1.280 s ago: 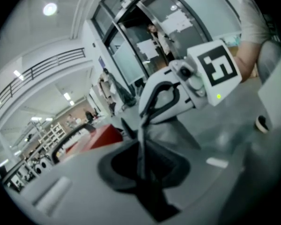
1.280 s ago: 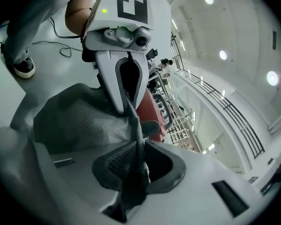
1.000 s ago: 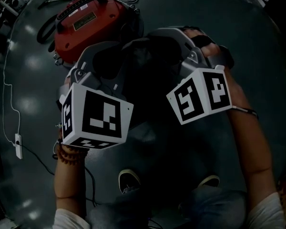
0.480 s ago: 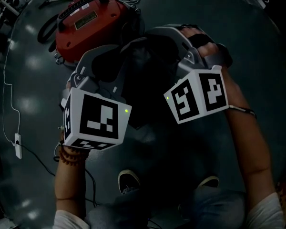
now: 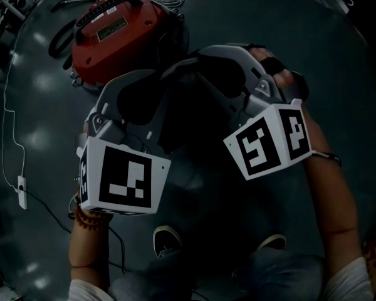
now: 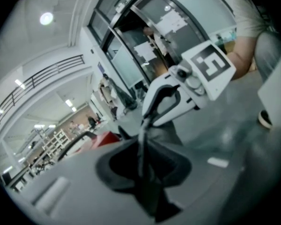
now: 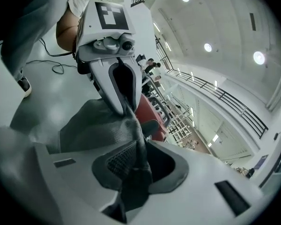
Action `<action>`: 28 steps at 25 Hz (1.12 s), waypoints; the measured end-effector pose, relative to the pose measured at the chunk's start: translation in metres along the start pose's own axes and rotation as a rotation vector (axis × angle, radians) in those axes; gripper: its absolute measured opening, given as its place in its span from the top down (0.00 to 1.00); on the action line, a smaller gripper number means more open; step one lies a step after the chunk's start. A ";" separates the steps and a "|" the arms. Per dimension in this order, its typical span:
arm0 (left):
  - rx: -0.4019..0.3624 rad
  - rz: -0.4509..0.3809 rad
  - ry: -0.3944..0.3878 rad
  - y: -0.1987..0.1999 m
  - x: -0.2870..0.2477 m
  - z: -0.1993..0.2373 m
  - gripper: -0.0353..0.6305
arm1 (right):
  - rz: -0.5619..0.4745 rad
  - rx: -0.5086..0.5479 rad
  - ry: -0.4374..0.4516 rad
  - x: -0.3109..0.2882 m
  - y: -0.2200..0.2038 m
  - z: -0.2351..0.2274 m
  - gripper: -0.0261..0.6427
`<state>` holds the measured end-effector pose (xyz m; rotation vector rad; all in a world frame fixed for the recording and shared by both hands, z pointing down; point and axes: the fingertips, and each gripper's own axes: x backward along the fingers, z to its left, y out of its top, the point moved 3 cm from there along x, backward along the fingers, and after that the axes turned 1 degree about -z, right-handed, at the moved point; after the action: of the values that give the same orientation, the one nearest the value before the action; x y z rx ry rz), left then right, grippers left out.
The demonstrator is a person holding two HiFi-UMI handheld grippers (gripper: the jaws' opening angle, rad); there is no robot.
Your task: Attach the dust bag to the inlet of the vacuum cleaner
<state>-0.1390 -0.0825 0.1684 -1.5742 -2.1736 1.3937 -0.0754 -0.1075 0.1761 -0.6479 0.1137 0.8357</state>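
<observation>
- Dark grey mesh-fabric dust bag (image 7: 91, 123): hangs in the air between both grippers, above the glossy grey floor (image 5: 44, 105).
- Red round-bodied vacuum cleaner (image 5: 116, 33): on the floor, beyond the bag.
- Left gripper (image 6: 143, 158): jaws narrow, just been opening slightly; bag edge pinched between them.
- Right gripper (image 7: 136, 168): jaws narrow, clamped on the opposite bag edge.

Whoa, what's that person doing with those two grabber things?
A person holds a gripper in each hand. The left gripper and the right gripper both pinch the grey dust bag, stretching it between them above the floor. The left one's fingers have just been opening a little, with the cloth between them. The red vacuum cleaner sits just beyond, and the bag isn't attached yet.
</observation>
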 end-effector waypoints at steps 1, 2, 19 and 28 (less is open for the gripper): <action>-0.008 -0.003 0.002 0.001 0.002 0.000 0.83 | 0.000 0.006 0.000 0.001 0.000 0.001 0.87; -0.017 -0.010 0.006 0.003 0.004 0.000 0.83 | -0.001 0.009 0.000 0.003 0.001 0.002 0.87; 0.060 -0.029 0.029 0.019 0.024 -0.010 0.94 | -0.078 -0.209 0.077 0.029 0.019 0.008 0.94; 0.037 0.005 0.048 0.018 0.021 -0.012 0.94 | -0.059 -0.224 0.095 0.033 0.017 0.010 0.95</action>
<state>-0.1289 -0.0578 0.1542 -1.5840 -2.1057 1.3745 -0.0669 -0.0725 0.1648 -0.8979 0.0865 0.7667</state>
